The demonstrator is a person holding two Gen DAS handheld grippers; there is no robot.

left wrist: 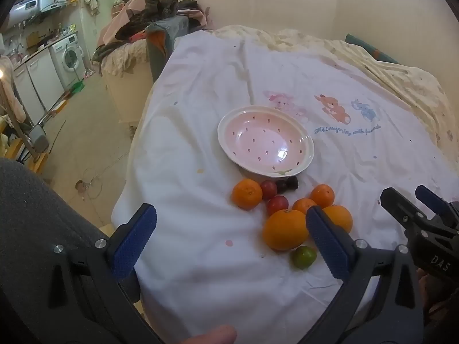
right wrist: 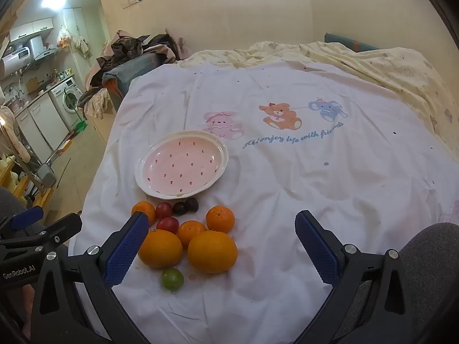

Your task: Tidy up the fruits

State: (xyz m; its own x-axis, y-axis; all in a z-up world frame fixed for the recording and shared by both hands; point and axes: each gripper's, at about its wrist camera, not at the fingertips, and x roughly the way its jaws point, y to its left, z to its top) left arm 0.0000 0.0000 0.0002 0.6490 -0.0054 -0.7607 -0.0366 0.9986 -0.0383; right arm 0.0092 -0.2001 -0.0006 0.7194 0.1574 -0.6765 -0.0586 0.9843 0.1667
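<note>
A pink plate with a white rim (left wrist: pixel 308 146) (right wrist: pixel 223 159) lies empty on the white sheet (left wrist: pixel 200 229) (right wrist: pixel 287 215). In front of it lies a cluster of fruit: two big oranges (left wrist: pixel 284 229) (right wrist: pixel 212 250), smaller mandarins (left wrist: pixel 246 193) (right wrist: pixel 220 218), red and dark plums (left wrist: pixel 276 204) (right wrist: pixel 167 224), and a green fruit (left wrist: pixel 303 256) (right wrist: pixel 172 278). My left gripper (left wrist: pixel 229 229) is open and empty, just before the fruit. My right gripper (right wrist: pixel 221 240) is open and empty, with the fruit between its fingers in view; it also shows in the left wrist view (left wrist: pixel 407 197).
The sheet covers a bed with a cream quilt (right wrist: pixel 387 68) at the back. The bed's left edge drops to a tiled floor (left wrist: pixel 86 132). A sofa piled with clothes (left wrist: pixel 149 23) and a kitchen with a washing machine (left wrist: pixel 68 54) lie to the left.
</note>
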